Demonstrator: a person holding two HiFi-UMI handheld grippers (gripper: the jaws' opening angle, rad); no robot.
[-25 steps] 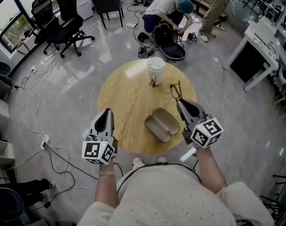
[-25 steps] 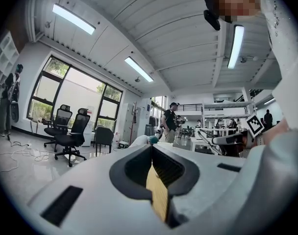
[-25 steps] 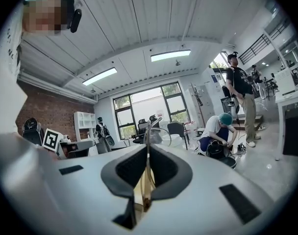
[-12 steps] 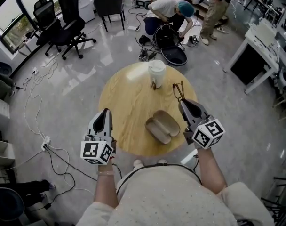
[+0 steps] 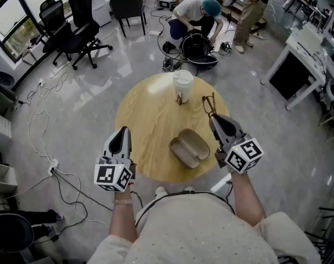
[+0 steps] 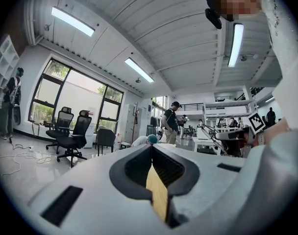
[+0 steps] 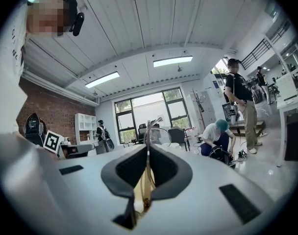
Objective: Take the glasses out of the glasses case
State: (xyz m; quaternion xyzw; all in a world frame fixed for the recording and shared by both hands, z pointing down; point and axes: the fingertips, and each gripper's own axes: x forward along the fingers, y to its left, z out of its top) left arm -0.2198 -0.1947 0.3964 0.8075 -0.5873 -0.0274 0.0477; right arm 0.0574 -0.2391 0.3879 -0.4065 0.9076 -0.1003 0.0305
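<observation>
Currently: glasses (image 5: 206, 104), probably light, thin and fragile, best held by frame, clamped in right gripper (image 5: 214, 119) beyond open glasses case (image 5: 189, 146); left gripper (image 5: 124, 131) closed, empty.

Head view: steeply down over the counter (image 5: 150, 120), left hand-held gripper (image 5: 124, 131) and right hand-held gripper (image 5: 213, 117). Gripper views: close along their jaws, outward across the room; all share the crouching person (image 5: 197, 10).

My right gripper (image 5: 213, 117), which is closed on the glasses (image 5: 206, 106), has drifted a little toward 3 o'clock, and the glasses went with it. At 12 o'clock, the crouching person (image 5: 195, 12) has pulled in closer over the black bag (image 5: 200, 53).
</observation>
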